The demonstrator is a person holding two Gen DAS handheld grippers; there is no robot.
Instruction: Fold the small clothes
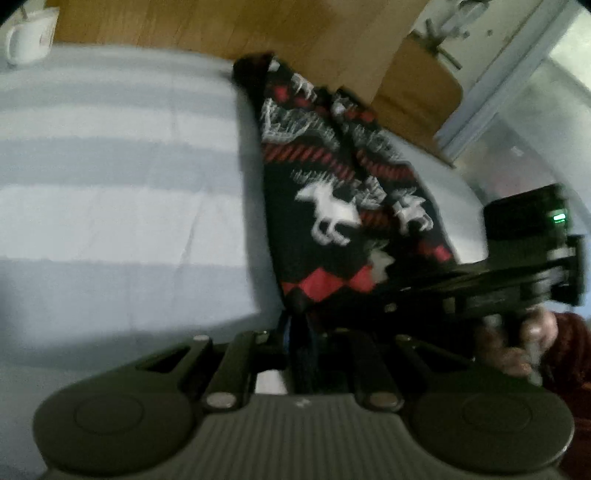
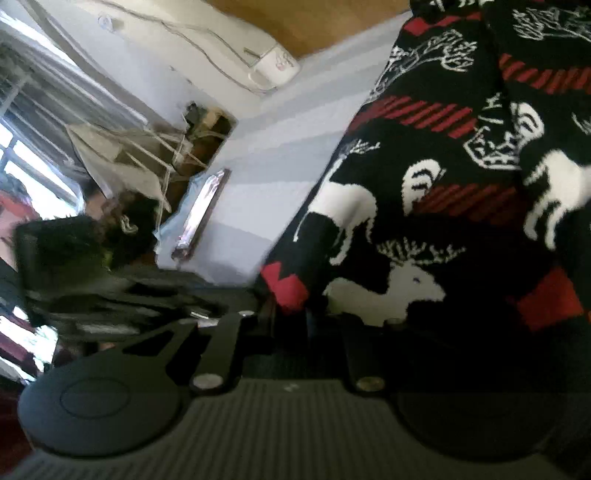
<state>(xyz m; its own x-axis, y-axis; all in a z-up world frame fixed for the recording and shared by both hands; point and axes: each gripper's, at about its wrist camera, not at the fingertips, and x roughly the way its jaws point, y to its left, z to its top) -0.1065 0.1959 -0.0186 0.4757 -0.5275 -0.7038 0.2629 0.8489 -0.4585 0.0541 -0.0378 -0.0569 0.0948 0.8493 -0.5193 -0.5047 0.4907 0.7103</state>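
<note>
A black, red and white knitted garment [image 1: 332,206], patterned with white horses and deer, lies in a long folded strip on a bed covered in pale blue-and-white striped sheeting [image 1: 118,177]. In the left wrist view the strip runs from the camera toward the far edge of the bed, where wooden flooring [image 1: 221,26] begins. To the garment's left the striped cover is bare right out to a white mug [image 1: 27,37] at the far corner, which leaves broad room on that side; to its right only a narrow band of sheet remains before the bed's edge, with a wooden chair seat [image 1: 417,92] just beyond.

The left gripper [image 1: 299,343] points down at a slant toward the near end of the strip, its jaws drawn nearly together with the dark hem of the knit pinched between them. The right gripper [image 1: 406,291] comes in level from the right side of that view, its tip touching the same near end of the garment, and a hand [image 1: 517,343] in a dark red sleeve grips its handle (motion blur softens both).

From the right wrist view, the garment [image 2: 443,184] fills the right half of the frame and drapes over the right gripper [image 2: 314,325], whose jaws stand close together on the red-and-black hem. The left gripper [image 2: 207,295] lies just beside it on the left, with the bare sheet [image 2: 258,155] stretching away behind.
</note>
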